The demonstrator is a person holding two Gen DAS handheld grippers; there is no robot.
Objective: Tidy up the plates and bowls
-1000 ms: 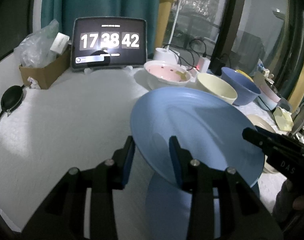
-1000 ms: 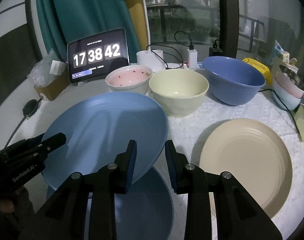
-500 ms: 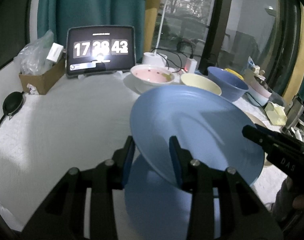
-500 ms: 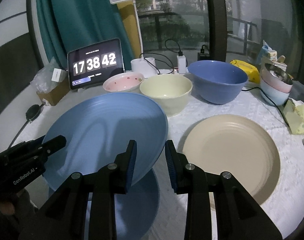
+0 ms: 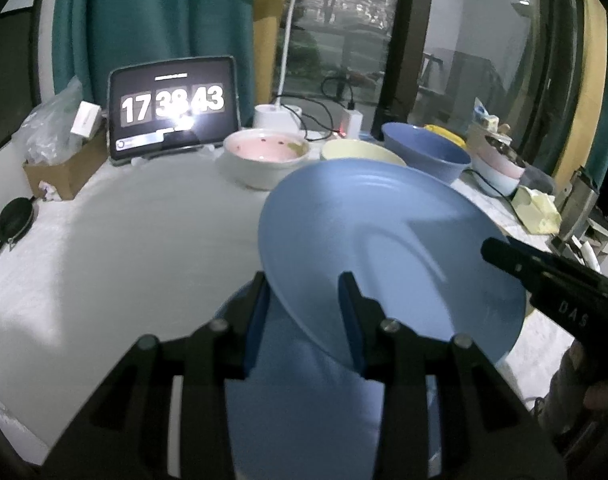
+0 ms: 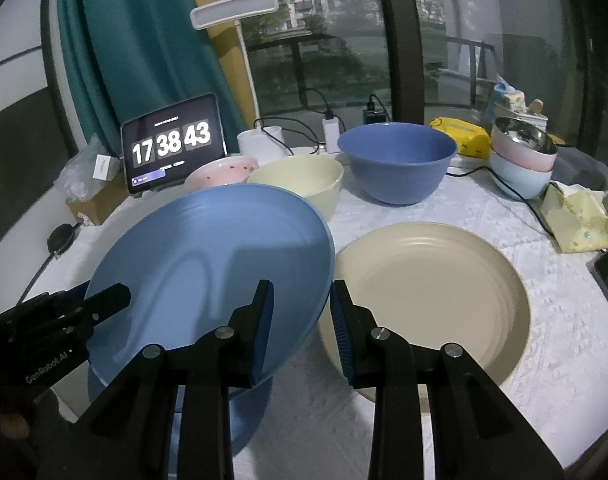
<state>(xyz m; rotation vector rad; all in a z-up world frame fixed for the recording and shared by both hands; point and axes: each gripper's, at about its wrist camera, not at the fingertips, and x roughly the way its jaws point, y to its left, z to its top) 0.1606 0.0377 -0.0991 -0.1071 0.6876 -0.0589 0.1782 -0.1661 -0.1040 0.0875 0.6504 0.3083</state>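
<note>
Blue plate (image 6: pixel 208 264) — held clear of the table, tilted, rim pinched by left gripper (image 5: pixel 304 320) and right gripper (image 6: pixel 300 324), jaws part-closed on opposite edges. Likely stiff, light, slippery — best gripped at rim. Beige plate (image 6: pixel 436 292) near right; bowls beyond.

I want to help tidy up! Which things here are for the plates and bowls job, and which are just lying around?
For the job: blue plate held by both grippers, beige plate, blue bowl, cream bowl, pink bowl.

Just lying about: clock tablet, desk lamp, cardboard box, yellow packet.
</note>
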